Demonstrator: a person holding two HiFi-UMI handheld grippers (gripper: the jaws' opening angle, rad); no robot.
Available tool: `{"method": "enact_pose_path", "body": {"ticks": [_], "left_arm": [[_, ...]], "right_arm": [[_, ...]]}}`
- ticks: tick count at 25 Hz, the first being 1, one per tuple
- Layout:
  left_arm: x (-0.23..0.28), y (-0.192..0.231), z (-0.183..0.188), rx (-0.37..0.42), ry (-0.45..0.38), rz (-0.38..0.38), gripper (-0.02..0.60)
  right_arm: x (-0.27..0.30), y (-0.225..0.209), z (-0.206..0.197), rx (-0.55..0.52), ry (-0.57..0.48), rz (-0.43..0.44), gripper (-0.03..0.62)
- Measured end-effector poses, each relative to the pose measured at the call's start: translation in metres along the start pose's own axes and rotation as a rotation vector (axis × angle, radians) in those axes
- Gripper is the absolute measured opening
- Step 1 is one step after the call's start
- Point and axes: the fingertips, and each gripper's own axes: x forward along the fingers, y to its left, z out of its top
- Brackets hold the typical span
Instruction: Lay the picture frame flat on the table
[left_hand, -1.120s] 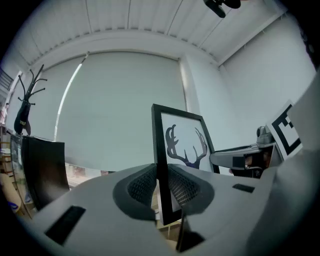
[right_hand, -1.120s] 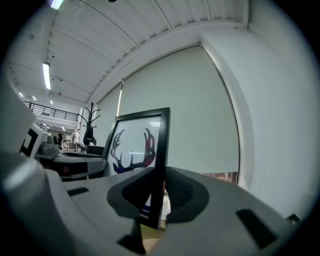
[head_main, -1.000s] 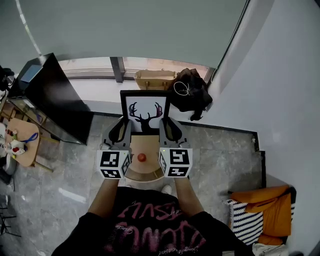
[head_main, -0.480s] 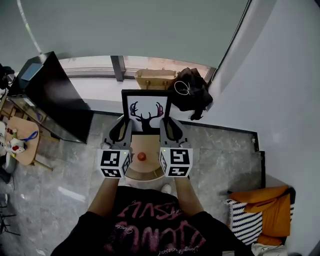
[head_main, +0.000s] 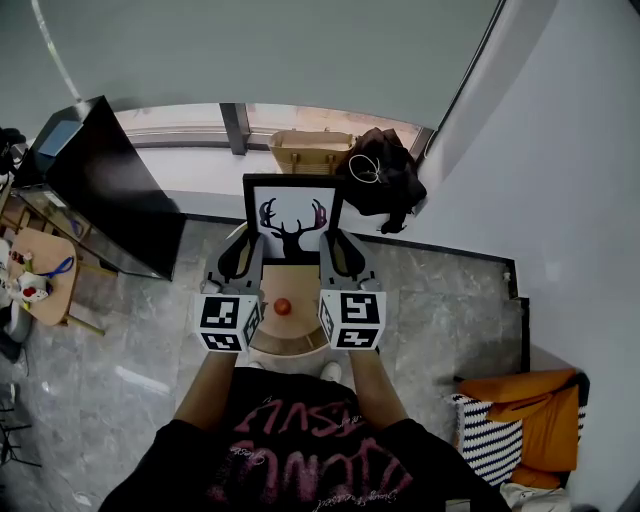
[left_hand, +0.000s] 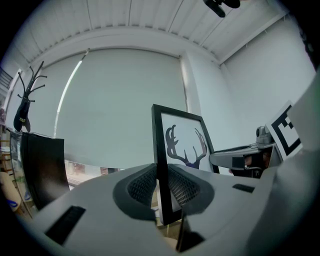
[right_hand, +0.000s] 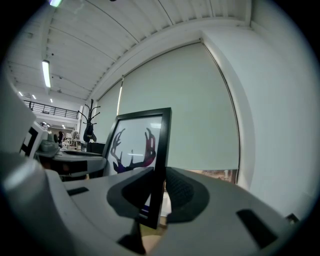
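Picture frame (head_main: 292, 215), black-edged with antlered deer print, stands upright.

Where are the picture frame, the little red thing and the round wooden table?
picture frame (head_main: 292, 222): head view, on the deer print inside the black border.
little red thing (head_main: 283, 306): head view, on its middle.
round wooden table (head_main: 288, 330): head view, on bare top between the grippers.
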Motion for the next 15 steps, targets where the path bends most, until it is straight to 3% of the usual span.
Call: {"method": "enact_pose_path", "body": {"ticks": [15], "left_arm": [[0.009,0.005,-0.020,-0.019,0.051,0.003,0.074]], "right_arm": [[0.013,-0.001,-0.020,0.012,0.049,0.014,0.083]]}}
